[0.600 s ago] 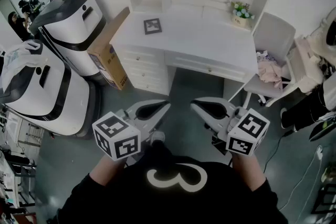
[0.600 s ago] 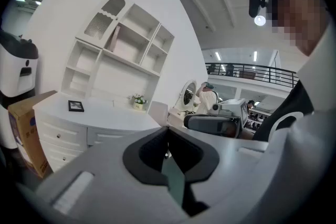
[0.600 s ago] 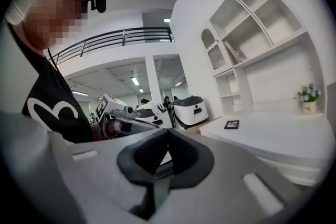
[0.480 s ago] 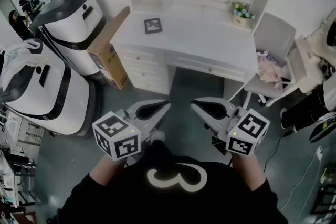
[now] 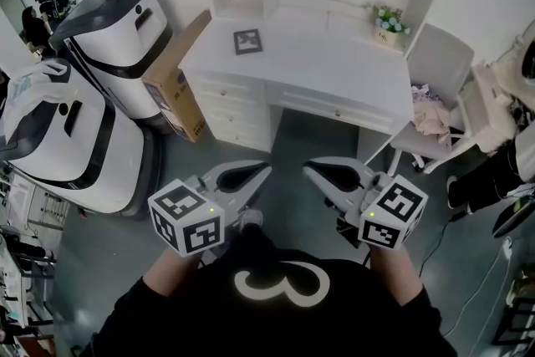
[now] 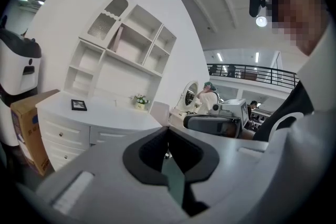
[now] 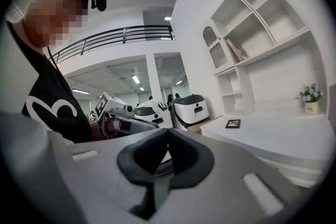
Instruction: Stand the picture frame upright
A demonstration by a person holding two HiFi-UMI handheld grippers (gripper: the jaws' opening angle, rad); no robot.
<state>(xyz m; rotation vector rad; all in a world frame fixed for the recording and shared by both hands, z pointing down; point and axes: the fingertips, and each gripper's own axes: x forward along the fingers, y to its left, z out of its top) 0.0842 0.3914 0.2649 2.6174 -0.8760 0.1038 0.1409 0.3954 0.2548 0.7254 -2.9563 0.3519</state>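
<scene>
- Dark-rimmed, near-square picture frame point(image 5: 247, 41) lying flat and face up on the smooth white desk point(image 5: 334, 71), toward its back left, edges slightly skewed to the desk's; long axis not discernible.
- Small pale pot point(image 5: 385, 33) holding flowers, back right.
- Brown cardboard box point(image 5: 171, 84) leaning at the desk's left side.
- Left gripper point(image 5: 255, 171) and right gripper point(image 5: 322, 171): jaws pressed together on nothing, well apart from the desk.

The right tool point(image 7: 168, 136) has its jaws pressed together with nothing between them. Past them on the right, a white counter point(image 7: 283, 136) carries a small dark picture frame point(image 7: 233, 123) lying flat. Farther along it, a flower pot point(image 7: 311, 98) stands below white shelves point(image 7: 262, 23). On the left are a person's black shirt point(image 7: 50, 105), the left tool point(image 7: 142, 123) and white machines point(image 7: 191, 106).
</scene>
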